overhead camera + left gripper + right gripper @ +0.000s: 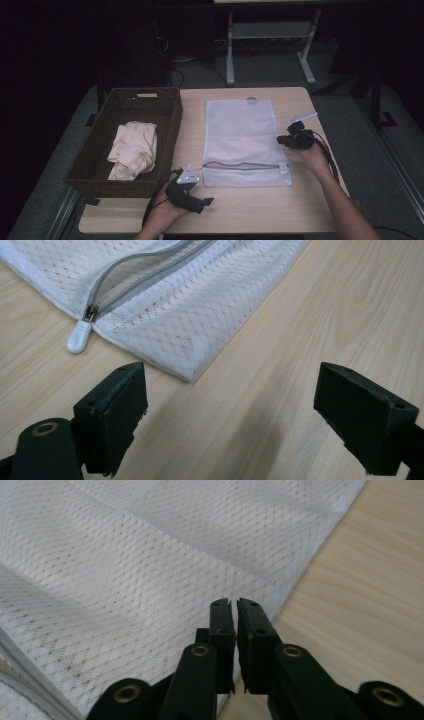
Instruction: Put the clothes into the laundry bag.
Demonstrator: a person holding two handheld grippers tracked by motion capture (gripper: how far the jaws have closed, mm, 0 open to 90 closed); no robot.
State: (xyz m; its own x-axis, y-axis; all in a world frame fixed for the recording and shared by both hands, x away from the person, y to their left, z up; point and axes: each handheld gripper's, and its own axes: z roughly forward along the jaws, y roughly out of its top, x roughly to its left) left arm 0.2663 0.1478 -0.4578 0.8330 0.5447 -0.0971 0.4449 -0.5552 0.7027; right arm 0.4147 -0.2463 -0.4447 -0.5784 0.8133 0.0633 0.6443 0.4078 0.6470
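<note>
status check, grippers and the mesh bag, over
Left gripper open, off the mesh bag corner. Right gripper shut at its right edge. Zipper partly open. Nothing in the way.

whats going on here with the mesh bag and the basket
A person works a white mesh laundry bag lying flat on the table, its zipper partly open. The right gripper is shut at the bag's right edge; the left gripper waits open near the zipper pull. Cream cloth sits in the wicker basket.

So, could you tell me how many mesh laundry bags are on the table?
1: the white mesh bag lies flat mid-table, right of the wicker basket, which holds cream cloth; another could lie hidden under that.
</note>
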